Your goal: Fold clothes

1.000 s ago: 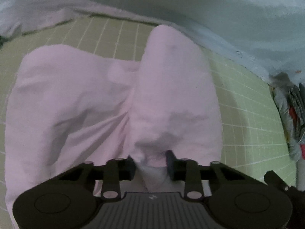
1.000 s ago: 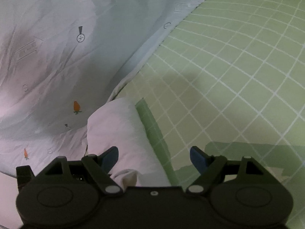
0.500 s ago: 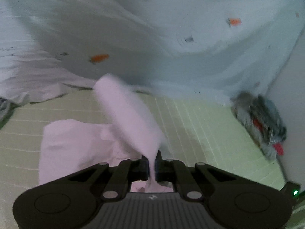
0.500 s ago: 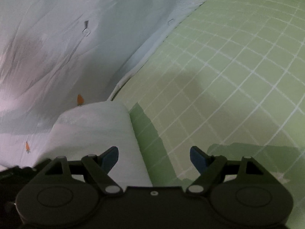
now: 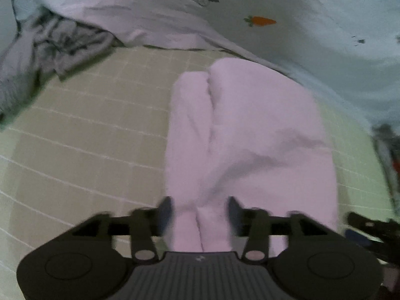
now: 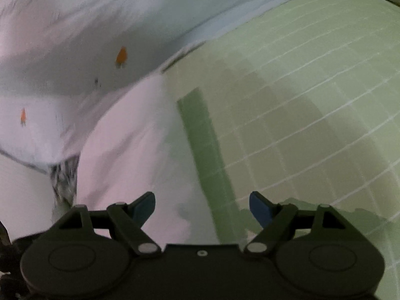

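Observation:
A pale pink garment [image 5: 250,137] lies folded into a long narrow shape on the green checked mat [image 5: 87,137]. Its near end sits between the fingers of my left gripper [image 5: 199,212]. The jaws are opening and the pads stand off the cloth on both sides. In the right wrist view the same pink garment [image 6: 140,155] fills the lower left. My right gripper [image 6: 202,206] stands open over its edge and the mat [image 6: 300,100], gripping nothing.
A pale bedsheet with carrot prints [image 5: 300,12] bunches up behind the mat. Crumpled grey clothes [image 5: 50,45] lie at the far left, dark patterned clothes [image 5: 387,150] at the right edge. A darker green strip [image 6: 205,155] runs beside the garment.
Half a second ago the left gripper held a pinch of pink cloth lifted up. Now its jaws have parted and the cloth lies folded over on the mat. The right gripper stayed open while its view swung.

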`<state>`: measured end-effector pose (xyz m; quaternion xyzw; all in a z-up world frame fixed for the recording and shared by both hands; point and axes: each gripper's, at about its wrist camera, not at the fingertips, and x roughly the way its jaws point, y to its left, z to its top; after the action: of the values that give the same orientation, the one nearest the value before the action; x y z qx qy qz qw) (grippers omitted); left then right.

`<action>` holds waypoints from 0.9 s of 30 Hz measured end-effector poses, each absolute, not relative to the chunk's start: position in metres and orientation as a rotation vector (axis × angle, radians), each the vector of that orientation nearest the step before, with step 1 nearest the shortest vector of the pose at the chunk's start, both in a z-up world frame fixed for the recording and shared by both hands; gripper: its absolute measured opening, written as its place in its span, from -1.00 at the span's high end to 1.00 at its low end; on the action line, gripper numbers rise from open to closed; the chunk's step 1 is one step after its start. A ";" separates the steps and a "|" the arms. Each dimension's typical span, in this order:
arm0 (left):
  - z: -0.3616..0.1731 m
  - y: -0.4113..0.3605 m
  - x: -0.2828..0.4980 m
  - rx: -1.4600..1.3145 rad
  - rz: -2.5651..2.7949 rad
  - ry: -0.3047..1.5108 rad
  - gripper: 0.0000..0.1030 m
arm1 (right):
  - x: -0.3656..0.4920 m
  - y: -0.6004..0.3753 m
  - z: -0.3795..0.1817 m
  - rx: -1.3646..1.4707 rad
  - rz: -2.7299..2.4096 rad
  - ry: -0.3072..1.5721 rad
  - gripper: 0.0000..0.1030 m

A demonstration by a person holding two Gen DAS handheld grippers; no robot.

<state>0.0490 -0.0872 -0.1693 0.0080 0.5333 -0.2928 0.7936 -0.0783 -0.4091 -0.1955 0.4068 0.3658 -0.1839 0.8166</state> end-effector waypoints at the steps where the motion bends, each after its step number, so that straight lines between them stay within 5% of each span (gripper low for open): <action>1: -0.172 -0.086 0.048 0.016 -0.649 1.153 -0.37 | -0.072 -0.405 -0.198 0.852 -0.388 0.807 -0.69; 4: -0.183 -0.092 0.049 0.072 -0.648 1.170 -0.39 | -0.054 -0.392 -0.205 0.800 -0.386 0.896 -0.94; 21: -0.167 -0.144 0.143 -0.226 -0.710 1.031 -0.31 | -0.022 -0.397 -0.199 0.734 -0.425 0.898 -0.97; 26: -0.171 -0.155 0.155 -0.314 -0.684 1.048 0.65 | -0.026 -0.408 -0.207 0.813 -0.429 0.879 -0.97; 27: -0.164 -0.155 0.151 -0.311 -0.689 1.023 0.69 | -0.026 -0.408 -0.208 0.820 -0.428 0.877 -0.97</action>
<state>0.1511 -0.1549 -0.1644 -0.1453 0.4778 -0.3218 0.8044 -0.0258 -0.4077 -0.2075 0.3827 0.4096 -0.1996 0.8037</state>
